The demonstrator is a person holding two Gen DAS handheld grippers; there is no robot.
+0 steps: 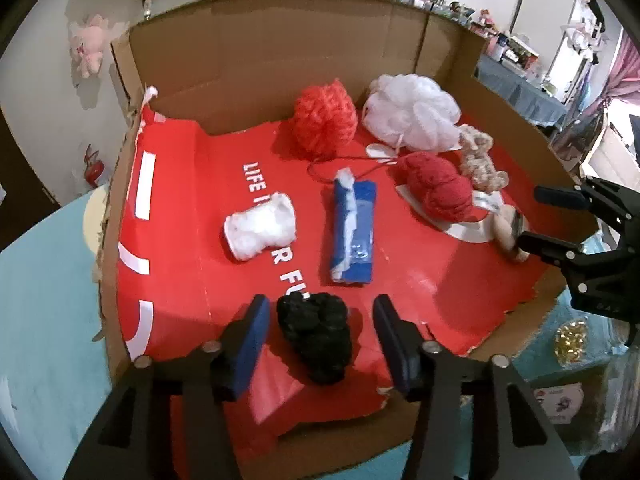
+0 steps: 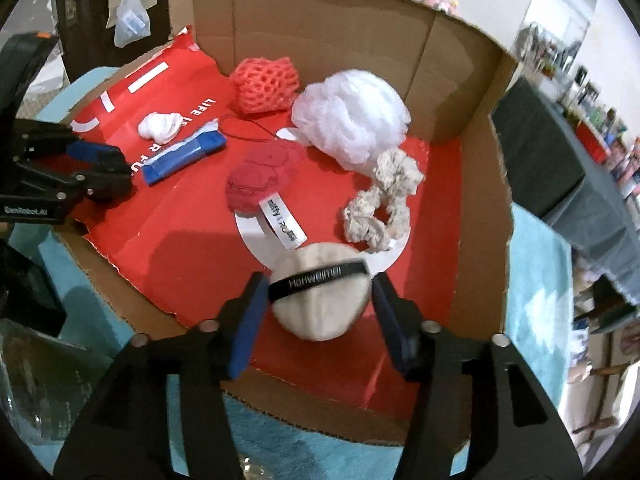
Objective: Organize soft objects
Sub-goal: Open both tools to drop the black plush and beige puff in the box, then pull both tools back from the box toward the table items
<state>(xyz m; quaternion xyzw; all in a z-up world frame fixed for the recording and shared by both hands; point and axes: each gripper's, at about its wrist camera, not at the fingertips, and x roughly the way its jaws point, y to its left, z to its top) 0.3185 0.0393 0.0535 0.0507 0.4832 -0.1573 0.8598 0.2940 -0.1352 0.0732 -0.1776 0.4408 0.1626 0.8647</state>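
Observation:
Soft objects lie on the red floor of an open cardboard box. My left gripper is open, its fingers either side of a black fuzzy ball. My right gripper is open around a beige powder puff with a black band; it shows in the left wrist view too. Further in lie a white cotton wad, a blue wrapped roll, a red knit ball, an orange mesh sponge, a white loofah and a cream scrunchie.
The box sits on a light blue cloth. Its back and side walls stand up; the front edge is torn and low. A small item with gold beads lies outside the box on the right. A cluttered room lies behind.

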